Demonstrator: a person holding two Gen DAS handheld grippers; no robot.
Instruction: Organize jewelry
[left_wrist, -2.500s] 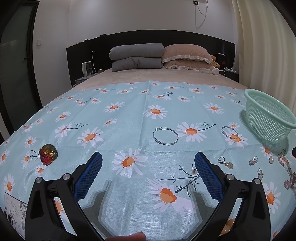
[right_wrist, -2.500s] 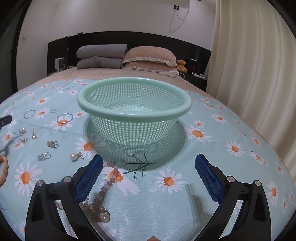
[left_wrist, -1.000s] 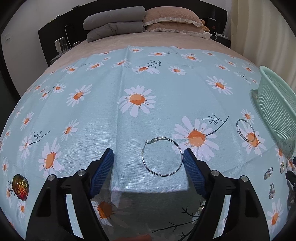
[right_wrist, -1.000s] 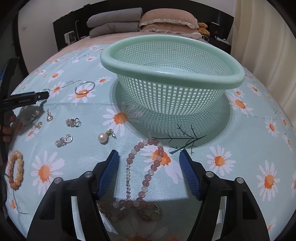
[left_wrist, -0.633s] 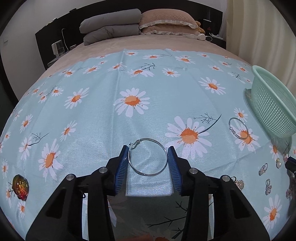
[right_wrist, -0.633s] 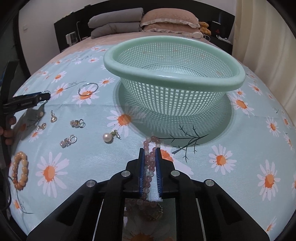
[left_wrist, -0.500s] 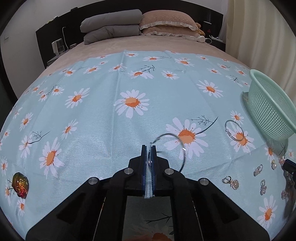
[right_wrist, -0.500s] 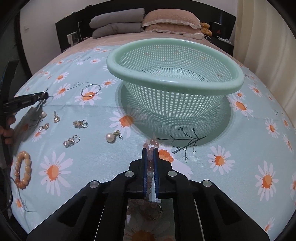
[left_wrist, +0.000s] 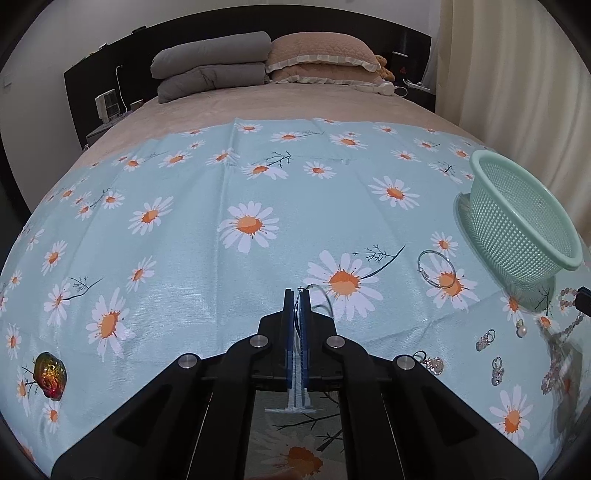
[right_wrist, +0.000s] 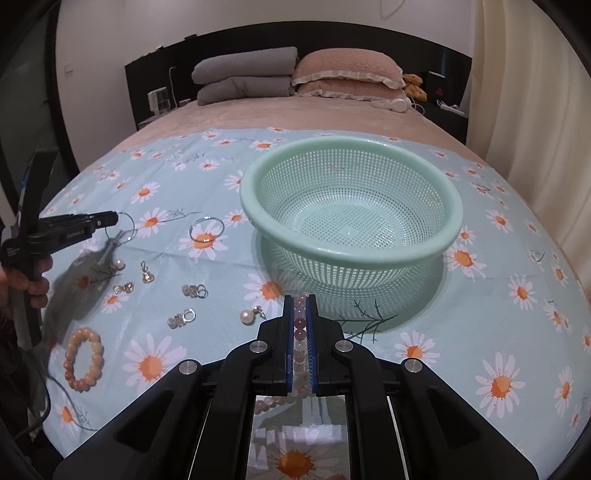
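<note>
My left tongs (left_wrist: 296, 295) are clenched on a large silver hoop earring (left_wrist: 320, 300), lifted off the daisy-print cloth (left_wrist: 184, 258) on the bed. My right tongs (right_wrist: 299, 301) are clenched on a pink bead necklace (right_wrist: 298, 334), held at 6 o'clock from the green mesh basket (right_wrist: 351, 258). A second hoop earring (right_wrist: 207, 229) lies at 9 o'clock from the basket. Small earrings (right_wrist: 181, 318), apparently crystal, and a bead bracelet (right_wrist: 83, 359) lie at 8 o'clock.

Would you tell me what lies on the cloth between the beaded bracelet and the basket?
In the right wrist view, several small earrings lie between the beaded bracelet and basket.
</note>
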